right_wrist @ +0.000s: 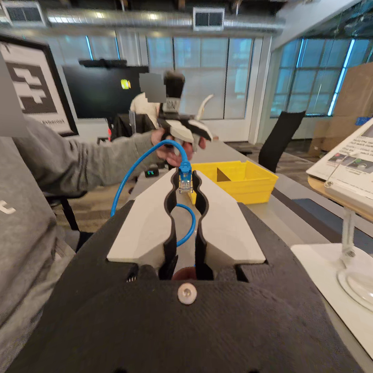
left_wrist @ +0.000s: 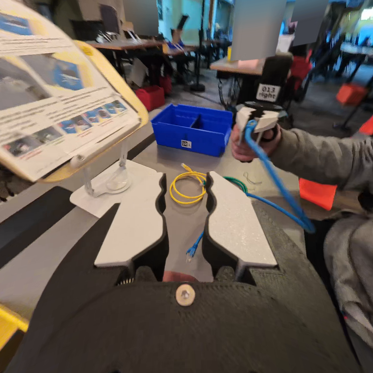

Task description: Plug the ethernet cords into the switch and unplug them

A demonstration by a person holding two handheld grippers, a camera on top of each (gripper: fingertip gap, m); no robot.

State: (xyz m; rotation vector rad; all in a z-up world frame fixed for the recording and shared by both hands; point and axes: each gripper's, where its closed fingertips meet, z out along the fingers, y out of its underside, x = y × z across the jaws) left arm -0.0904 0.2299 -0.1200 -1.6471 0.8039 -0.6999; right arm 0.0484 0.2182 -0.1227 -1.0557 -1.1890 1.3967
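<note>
At nine o'clock on the table point(left_wrist: 50, 242) stands a tilted instruction sheet point(left_wrist: 56, 101). Left tongs point(left_wrist: 185, 193) hang released above a coiled yellow cord point(left_wrist: 186, 188), a blue bin point(left_wrist: 191, 131) at twelve o'clock beyond. At two o'clock, right tongs point(right_wrist: 185, 182) are clenched on the blue cord point(right_wrist: 129, 179) by its plug point(right_wrist: 185, 179), held aloft; its other plug point(left_wrist: 191, 250) dangles free. A yellow bin point(right_wrist: 242, 181) sits behind.

Large gridded windows point(right_wrist: 201, 78) are letting in bluish daylight beneath a silver ceiling duct point(right_wrist: 121, 19). Wooden desks point(left_wrist: 129, 43) and a black chair point(right_wrist: 280, 139) are standing on grey flooring.
</note>
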